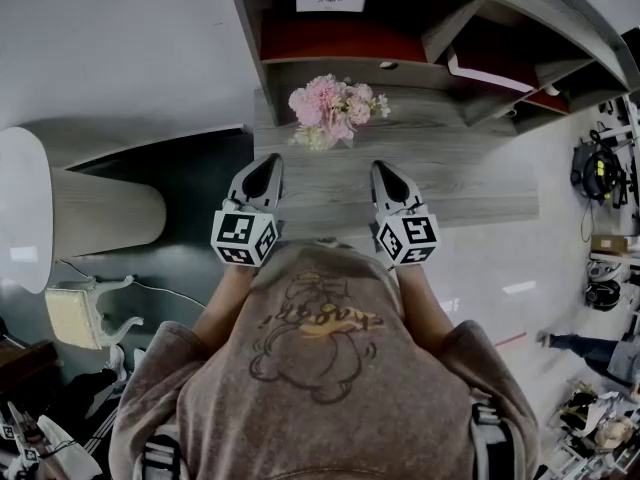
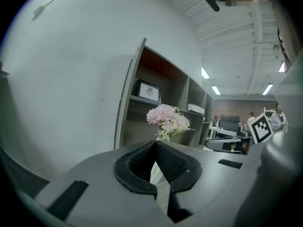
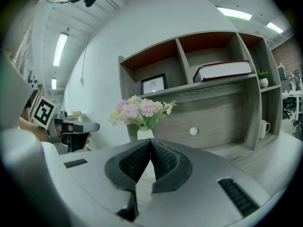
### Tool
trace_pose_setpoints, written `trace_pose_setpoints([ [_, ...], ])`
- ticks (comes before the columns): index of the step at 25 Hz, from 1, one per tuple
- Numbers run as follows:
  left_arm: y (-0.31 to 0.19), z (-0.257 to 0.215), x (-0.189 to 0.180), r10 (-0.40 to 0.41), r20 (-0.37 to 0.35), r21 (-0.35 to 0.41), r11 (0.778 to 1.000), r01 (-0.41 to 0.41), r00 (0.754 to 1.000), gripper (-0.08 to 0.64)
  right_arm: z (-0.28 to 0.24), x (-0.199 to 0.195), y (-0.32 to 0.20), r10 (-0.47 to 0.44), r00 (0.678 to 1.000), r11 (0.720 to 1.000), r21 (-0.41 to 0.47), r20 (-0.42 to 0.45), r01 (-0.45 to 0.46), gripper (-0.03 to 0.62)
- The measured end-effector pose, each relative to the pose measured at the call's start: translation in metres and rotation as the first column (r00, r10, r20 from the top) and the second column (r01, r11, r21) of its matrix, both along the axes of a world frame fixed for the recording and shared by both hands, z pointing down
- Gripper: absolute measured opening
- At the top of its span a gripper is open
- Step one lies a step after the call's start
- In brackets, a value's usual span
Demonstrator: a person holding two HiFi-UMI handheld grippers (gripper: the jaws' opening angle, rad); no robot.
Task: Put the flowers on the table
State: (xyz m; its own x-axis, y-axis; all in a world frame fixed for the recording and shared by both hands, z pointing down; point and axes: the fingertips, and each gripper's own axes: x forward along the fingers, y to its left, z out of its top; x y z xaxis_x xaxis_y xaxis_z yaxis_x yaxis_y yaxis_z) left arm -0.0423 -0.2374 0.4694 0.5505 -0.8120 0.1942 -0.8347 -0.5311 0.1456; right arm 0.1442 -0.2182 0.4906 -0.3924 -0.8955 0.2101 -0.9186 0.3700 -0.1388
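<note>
Nearest the table's front edge, the left gripper [image 1: 268,164] and the right gripper [image 1: 384,168] are held side by side over the grey wooden table [image 1: 480,173], each with its jaws pressed together at the tips and nothing between them. Farther back on the table, roughly between the two and clear of both, the pink and white flowers [image 1: 331,109] stand upright in a white vase [image 3: 145,135]. At the table's back, a shelf unit [image 3: 222,87] carries a framed picture [image 3: 153,84] and a book [image 3: 222,71] lying flat.
</note>
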Motion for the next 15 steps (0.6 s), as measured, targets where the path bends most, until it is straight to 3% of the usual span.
trace_pose_setpoints([
  [15,-0.0034,0.0057,-0.0004,0.003,0.016,-0.031,1.000,-0.002,1.000,0.015,0.0027,-0.0026,-0.0031,-0.008,1.000,1.000,-0.019,-0.008,0.007,0.000],
])
